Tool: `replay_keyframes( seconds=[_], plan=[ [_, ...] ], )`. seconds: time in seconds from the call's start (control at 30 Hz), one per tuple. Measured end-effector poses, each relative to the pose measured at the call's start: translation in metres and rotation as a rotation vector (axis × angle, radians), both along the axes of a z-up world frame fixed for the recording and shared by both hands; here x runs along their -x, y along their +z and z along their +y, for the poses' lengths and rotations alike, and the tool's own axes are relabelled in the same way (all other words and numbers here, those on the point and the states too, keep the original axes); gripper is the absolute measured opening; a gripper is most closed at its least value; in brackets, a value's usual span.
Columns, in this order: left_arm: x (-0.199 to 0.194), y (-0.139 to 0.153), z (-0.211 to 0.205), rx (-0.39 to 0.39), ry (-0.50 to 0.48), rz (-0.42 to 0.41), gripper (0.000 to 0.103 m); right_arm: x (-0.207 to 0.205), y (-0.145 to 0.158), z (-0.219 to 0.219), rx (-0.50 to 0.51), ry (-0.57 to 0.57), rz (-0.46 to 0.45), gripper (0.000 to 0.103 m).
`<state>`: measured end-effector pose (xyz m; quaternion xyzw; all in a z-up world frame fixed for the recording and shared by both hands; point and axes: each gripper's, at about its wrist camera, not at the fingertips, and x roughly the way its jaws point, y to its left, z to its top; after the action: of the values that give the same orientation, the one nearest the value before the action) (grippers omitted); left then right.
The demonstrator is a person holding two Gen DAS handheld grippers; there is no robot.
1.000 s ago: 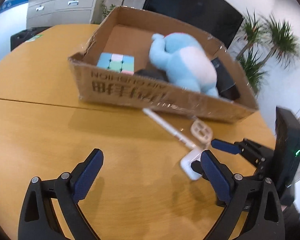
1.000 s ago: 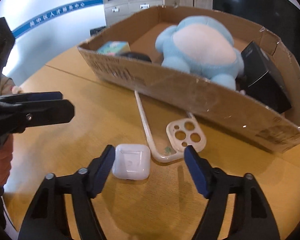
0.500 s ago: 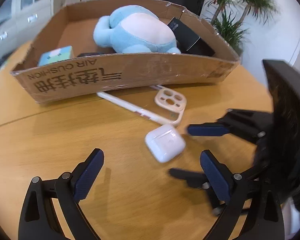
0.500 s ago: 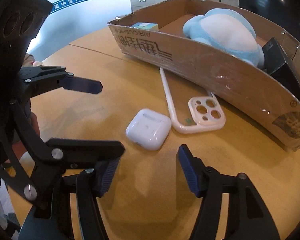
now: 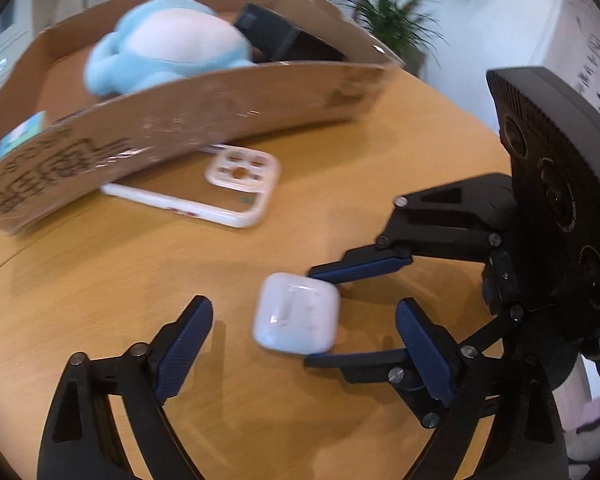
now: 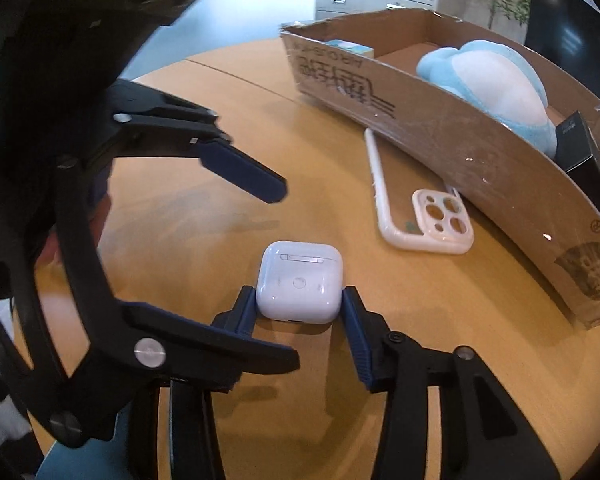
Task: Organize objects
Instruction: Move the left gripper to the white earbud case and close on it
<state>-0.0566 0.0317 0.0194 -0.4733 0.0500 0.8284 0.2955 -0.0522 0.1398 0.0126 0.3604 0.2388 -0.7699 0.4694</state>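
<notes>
Our right tool [image 6: 300, 312] closes, pads against the white earbud case [image 6: 300, 286] on the desk [image 6: 220, 232]; our left tool [image 5: 304, 346] closes too, grasping nothing.

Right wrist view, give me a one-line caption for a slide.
Right tool closing on a white earbud case on the wooden table, phone case beside the cardboard box.

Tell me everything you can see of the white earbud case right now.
The white earbud case is a glossy, rounded plastic box, lid shut, lying flat on the wooden table with its hinge strip and round button facing up. The right hand-held gripper is closing on its sides, pads at or near contact. It sits apart from the phone case and cardboard box.
</notes>
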Motion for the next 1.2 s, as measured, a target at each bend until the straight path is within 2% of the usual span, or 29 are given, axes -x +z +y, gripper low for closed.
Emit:
replay_keyframes(
  seconds=[0.07, 0.17, 0.2, 0.23, 0.4, 0.47, 0.6, 0.73, 0.9, 1.0, 1.2],
  plan=[
    [0.001, -0.003, 0.004, -0.012, -0.020, -0.023, 0.083, -0.002, -0.003, 0.005, 0.008, -0.002, 0.001, 0.053],
    [0.007, -0.008, 0.000, -0.055, -0.015, -0.072, 0.075, -0.002, -0.004, 0.007, 0.005, -0.004, 0.001, 0.056],
    [0.006, -0.008, 0.000, -0.042, -0.014, -0.053, 0.067, -0.002, -0.003, 0.006, 0.005, -0.003, 0.001, 0.056],
    [0.005, -0.008, 0.000, -0.026, -0.015, -0.036, 0.064, -0.003, -0.002, 0.009, 0.005, -0.001, 0.000, 0.056],
    [0.005, -0.008, -0.006, -0.059, -0.014, -0.017, 0.063, -0.004, -0.007, 0.003, 0.006, -0.011, -0.003, 0.054],
    [0.006, -0.009, -0.009, -0.072, 0.002, 0.003, 0.067, -0.002, -0.007, -0.002, 0.008, -0.010, 0.002, 0.045],
    [0.007, -0.010, -0.009, -0.063, 0.011, 0.006, 0.068, -0.002, -0.007, -0.007, 0.006, -0.007, 0.009, 0.041],
    [0.007, -0.011, -0.010, -0.082, -0.001, -0.013, 0.057, 0.003, -0.008, -0.012, 0.006, -0.006, 0.007, 0.041],
    [0.002, -0.010, -0.015, -0.094, 0.002, -0.012, 0.056, 0.004, -0.009, -0.016, 0.006, -0.011, 0.008, 0.041],
    [0.001, -0.010, -0.016, -0.111, -0.004, -0.026, 0.048, 0.006, -0.009, -0.018, 0.005, -0.012, 0.009, 0.041],
    [-0.001, -0.009, -0.014, -0.103, -0.003, -0.009, 0.047, 0.004, -0.009, -0.018, 0.009, -0.023, 0.007, 0.041]
  ],
)
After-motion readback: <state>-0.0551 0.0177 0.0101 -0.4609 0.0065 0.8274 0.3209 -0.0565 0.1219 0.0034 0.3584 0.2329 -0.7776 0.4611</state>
